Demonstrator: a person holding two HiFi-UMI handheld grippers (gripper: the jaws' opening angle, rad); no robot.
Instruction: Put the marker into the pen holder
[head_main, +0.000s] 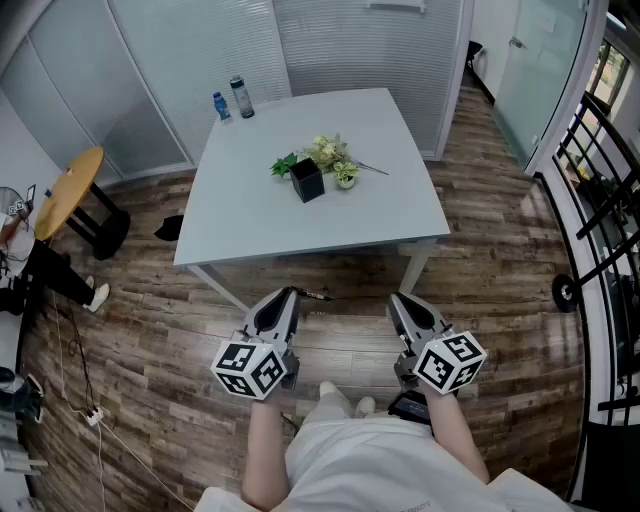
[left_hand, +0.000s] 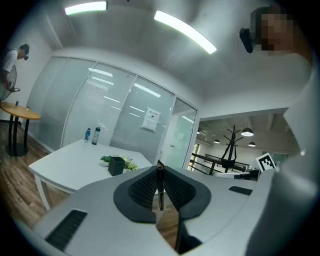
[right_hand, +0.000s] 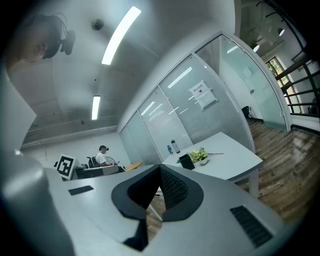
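The left hand-held gripper (left_hand: 160, 169) is clamped on the marker (left_hand: 160, 189), held upright between its jaws, well short of the table (head_main: 250, 225). The pen holder (head_main: 307, 181) stands mid-table beside a plant (head_main: 330, 155). The right hand-held gripper (right_hand: 159, 168) has its jaws together, empty.

So the right gripper (right_hand: 160, 167) has its jaws pressed together, nothing in them. Past the tips there's a white tabletop (right_hand: 232, 161) with a black pen holder (right_hand: 186, 161) right beside a green plant (right_hand: 201, 155), plus two bottles (right_hand: 174, 147) at its far edge. A person (right_hand: 102, 156) sits way back on the left.
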